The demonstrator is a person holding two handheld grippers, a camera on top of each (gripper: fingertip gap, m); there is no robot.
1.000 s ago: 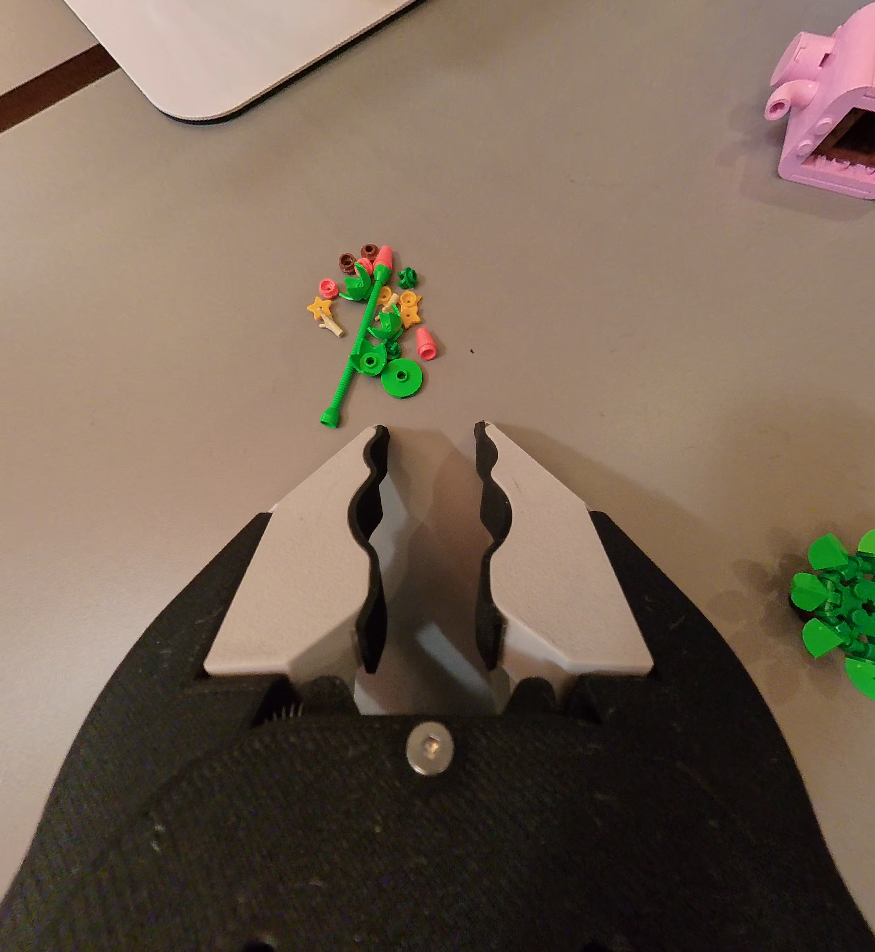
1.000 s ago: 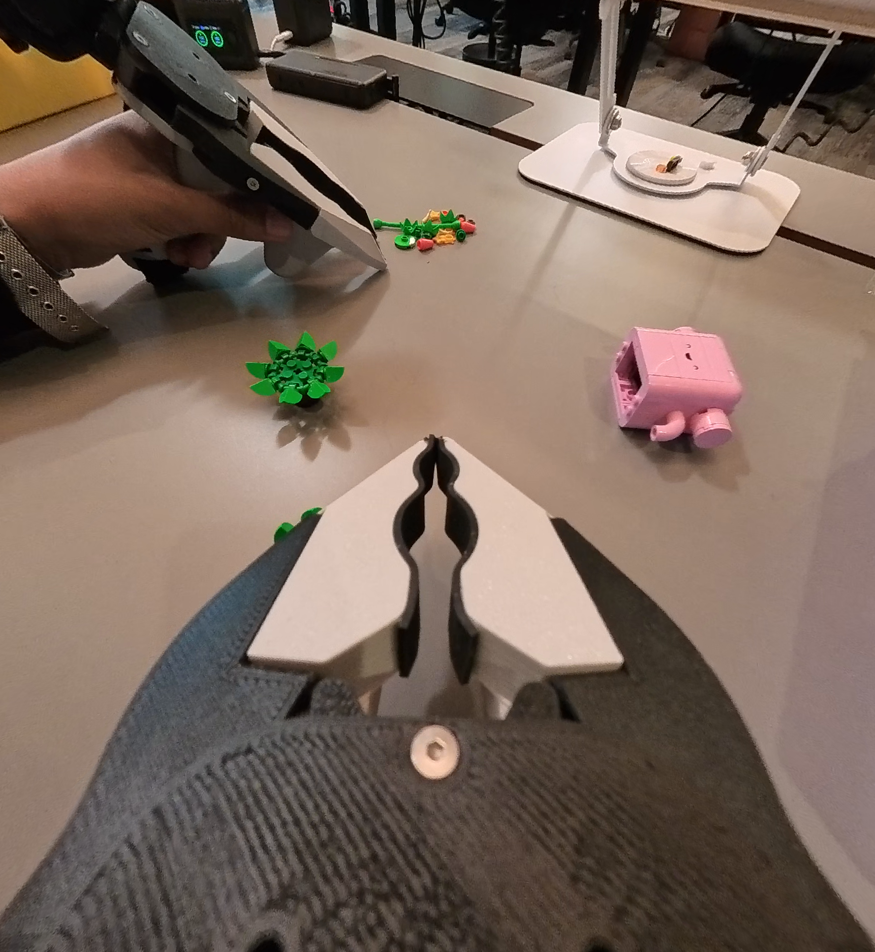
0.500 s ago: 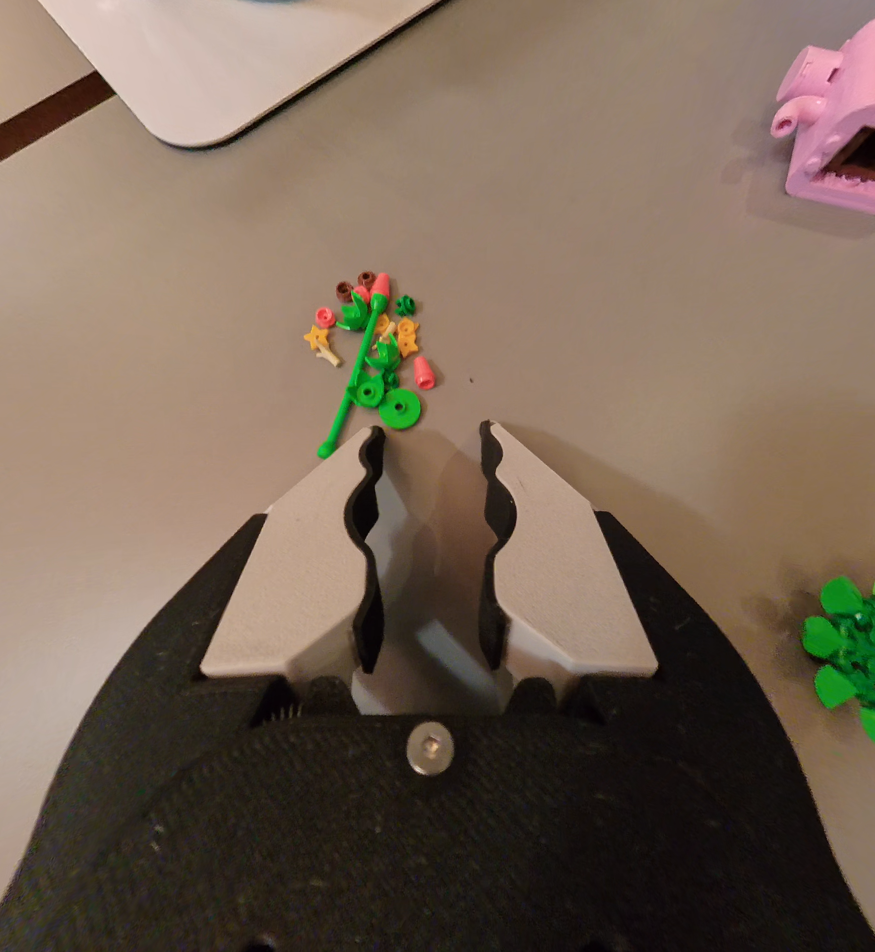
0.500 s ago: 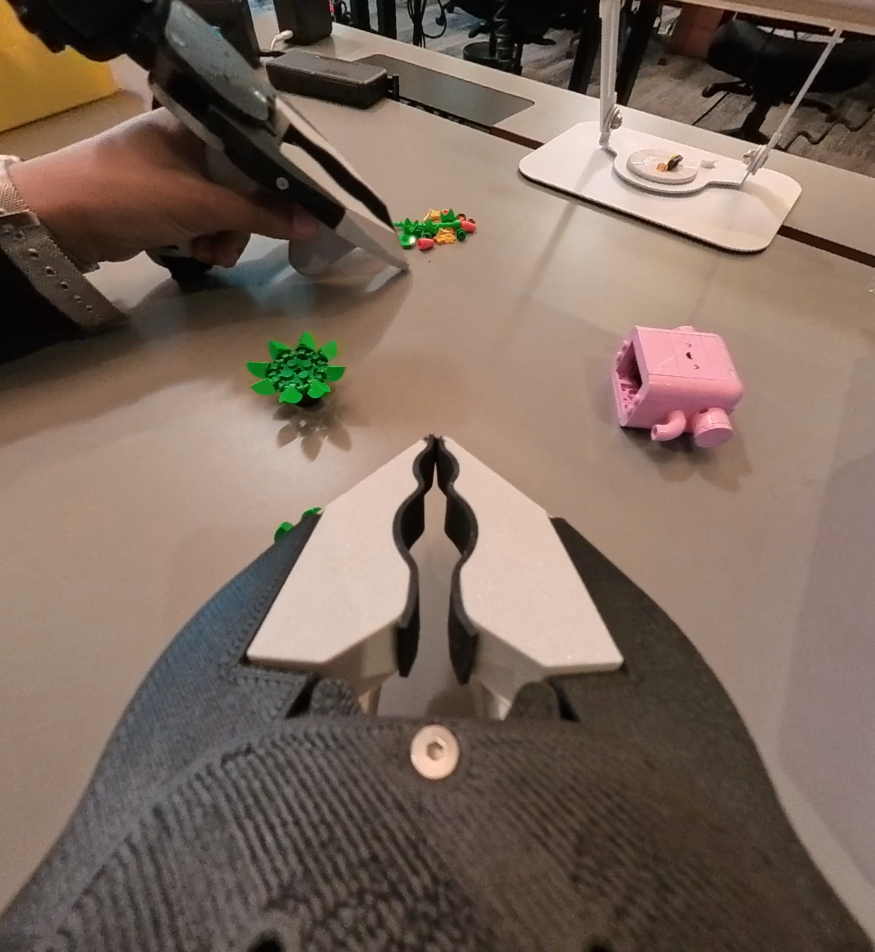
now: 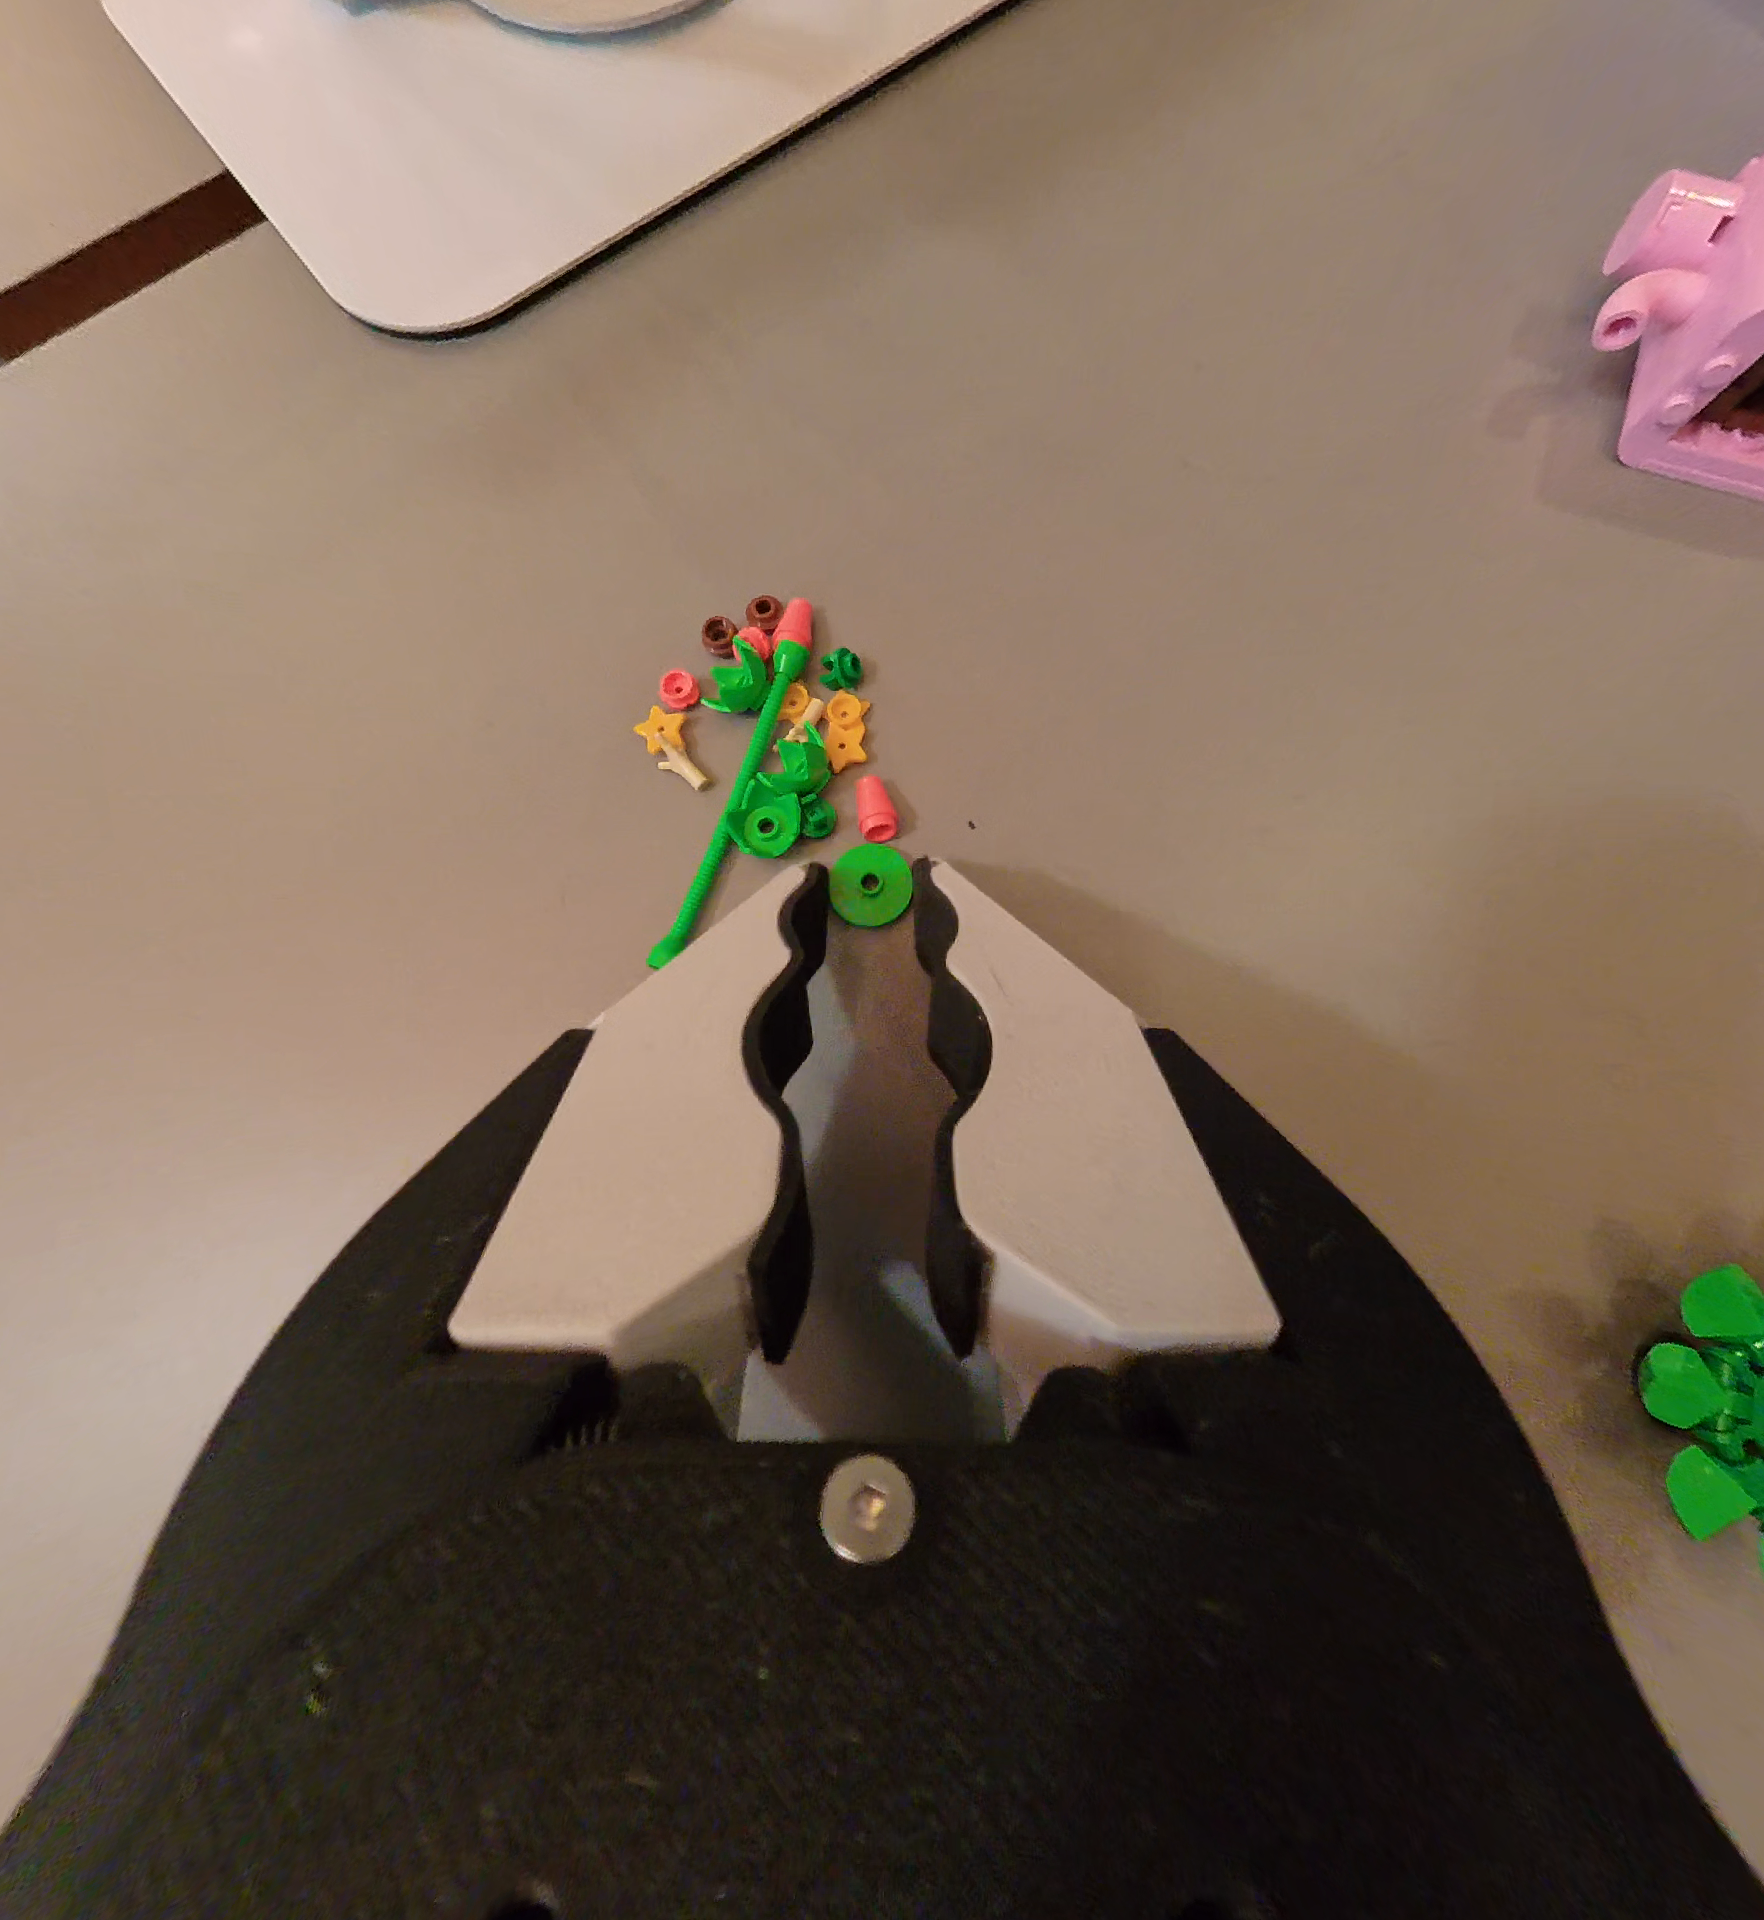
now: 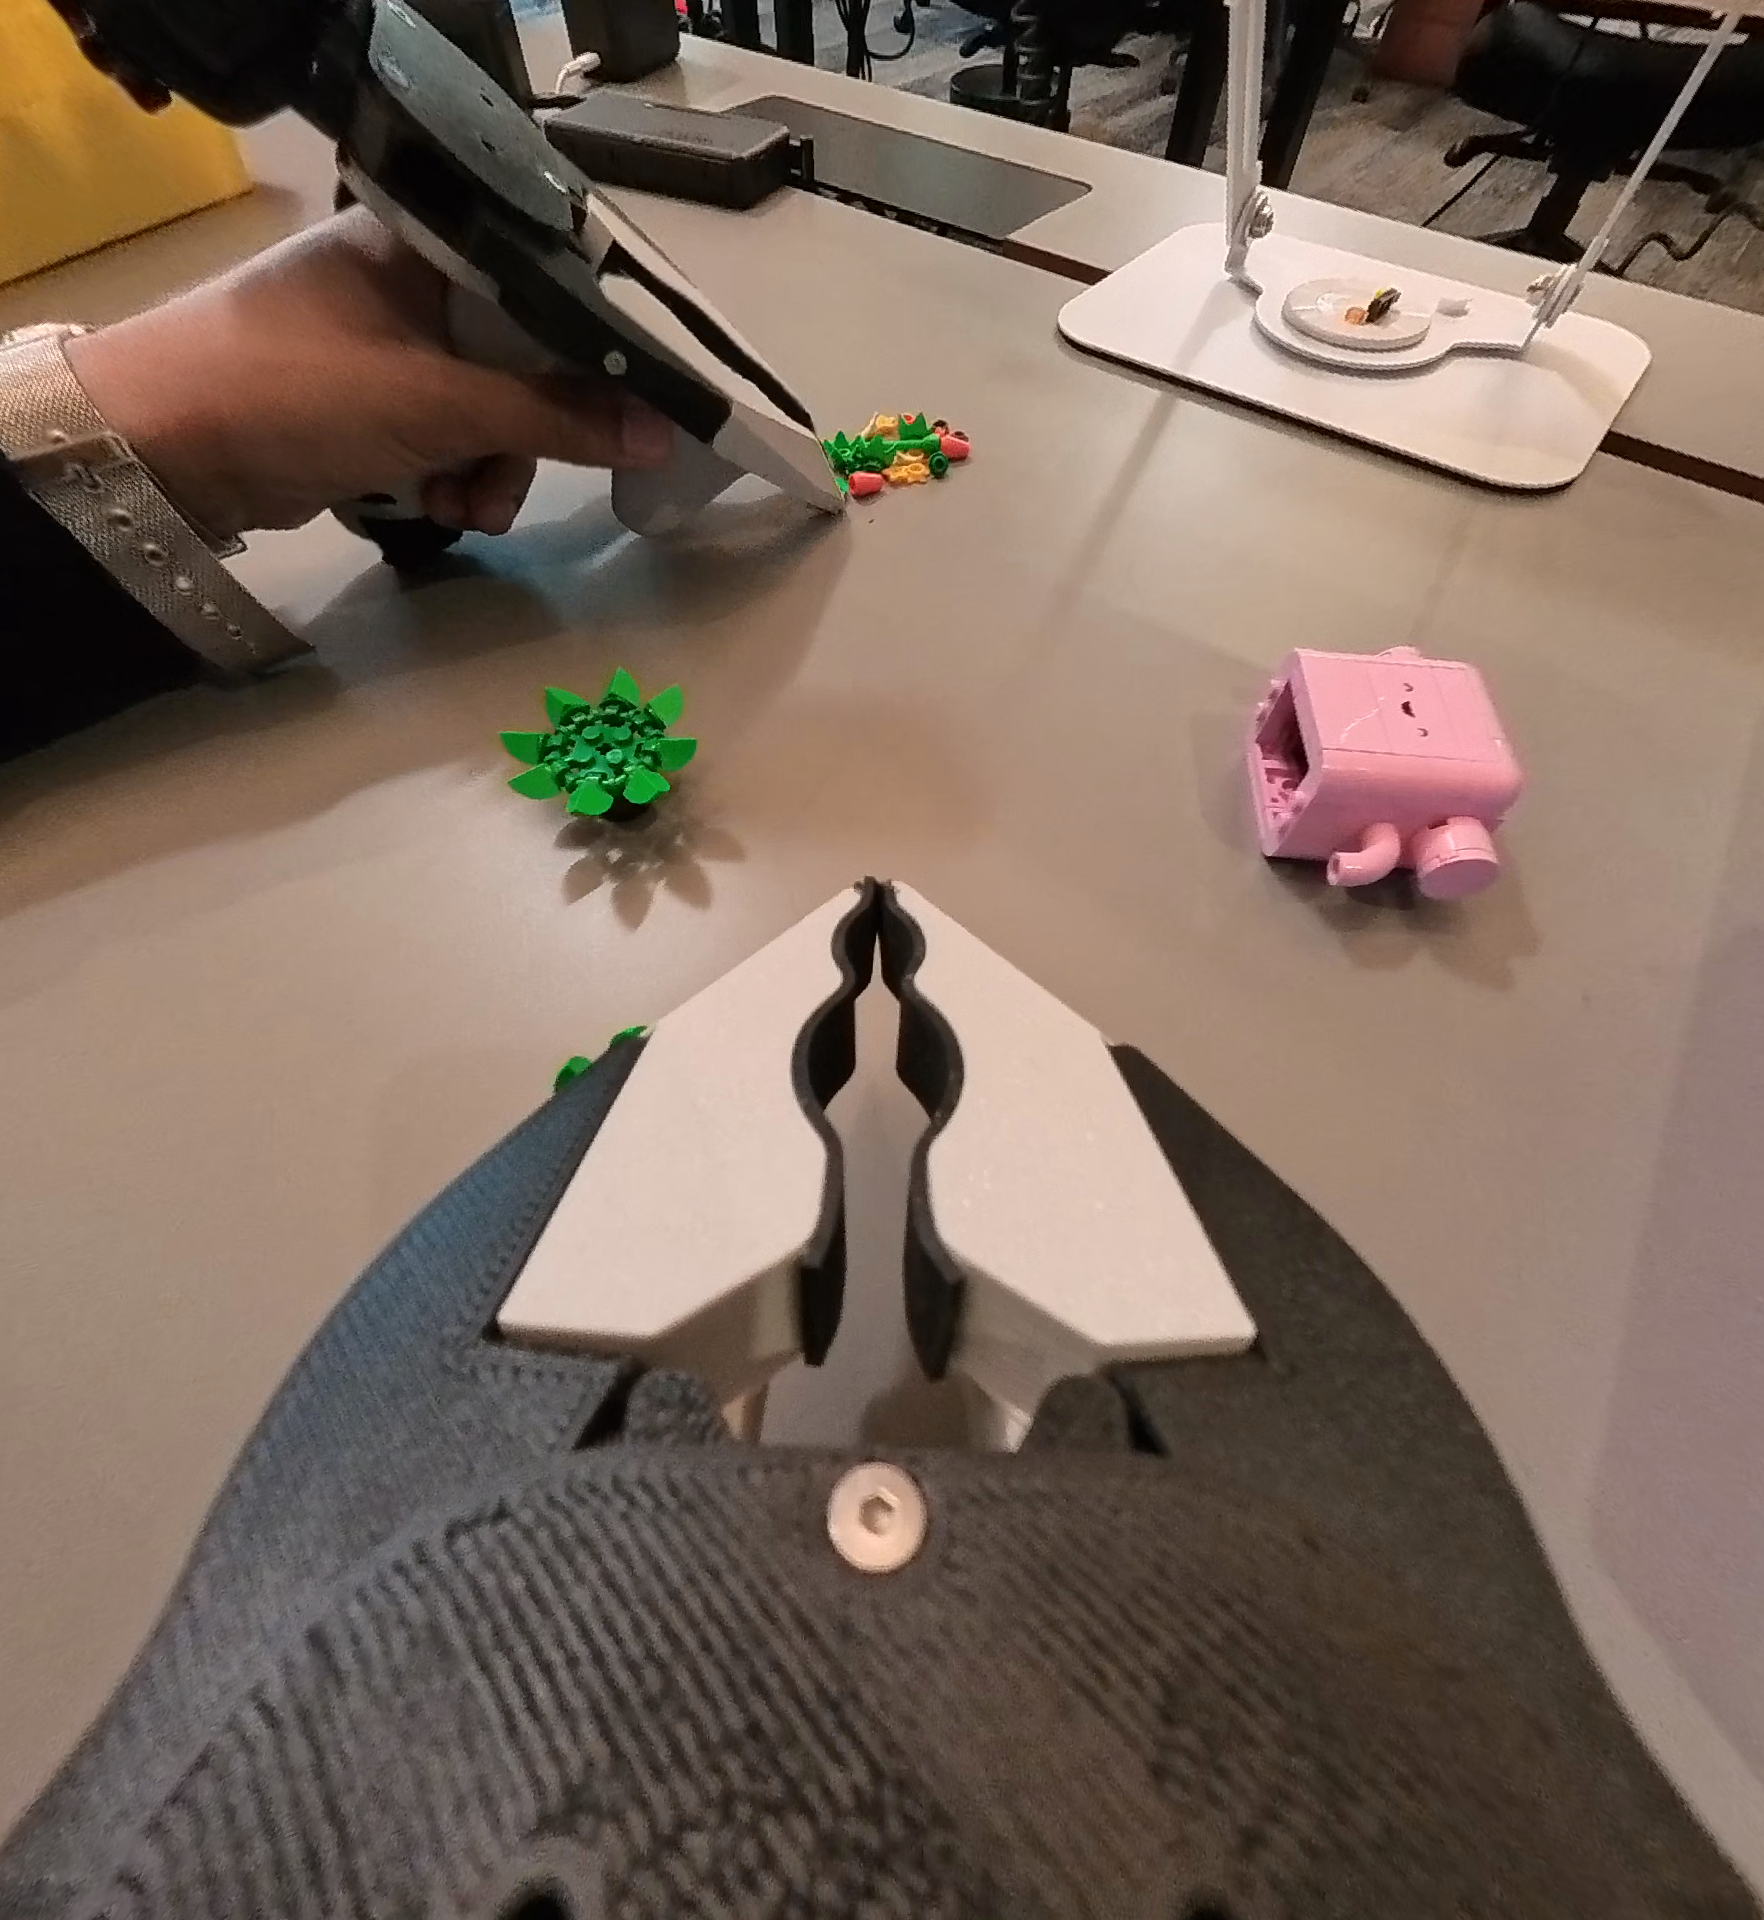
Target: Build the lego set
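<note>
— On the grey bench (image 5: 1273, 675), what is the left hand-held gripper (image 5: 870, 883) doing?
— Its jaws are apart, tips flanking a flat green round disc (image 5: 869, 884) at the near edge of a pile of small lego pieces (image 5: 774, 727).
— And the right hand-held gripper (image 6: 876, 886)?
— Closed on nothing, pointing between a green leafy rosette (image 6: 599, 758) and a pink boxy lego build (image 6: 1377, 764), both well apart from the pile.
</note>
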